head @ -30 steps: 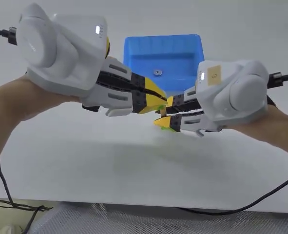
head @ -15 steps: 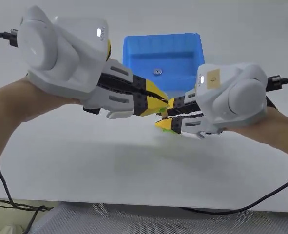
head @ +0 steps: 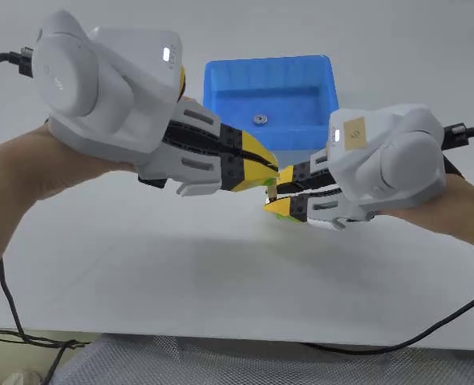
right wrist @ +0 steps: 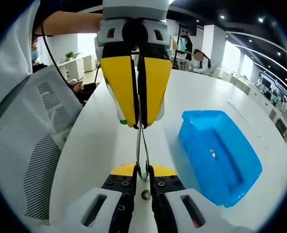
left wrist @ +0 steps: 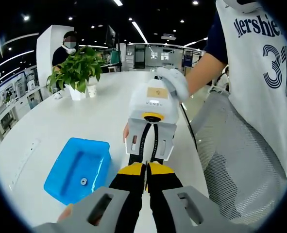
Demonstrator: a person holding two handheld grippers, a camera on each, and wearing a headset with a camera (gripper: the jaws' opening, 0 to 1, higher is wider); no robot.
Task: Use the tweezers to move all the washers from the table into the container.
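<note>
Not much new since a second ago. Slid the right claw (head: 275,198) a tiny bit right and down, tip to tip with the left claw (head: 270,171), just in front of the blue container (head: 220,88). No washer moved in that time. Most likely just fixing the hold before the next pick.

Pinching the thin metal tweezers (right wrist: 141,145) with the left claw, jaws pressed tight together. Squeezing the far end of the same tweezers with the right claw, jaws closed in on them.

One washer (head: 259,119) already inside the container, flat on its floor. A small ring (right wrist: 145,194) low between the right claw's jaws, maybe another washer down on the white worktop (head: 140,265); hard to tell.

Can read a big 31 on a person's shirt (left wrist: 260,73), under a word ending "ershies". Can't make out the small word printed on the right claw.
</note>
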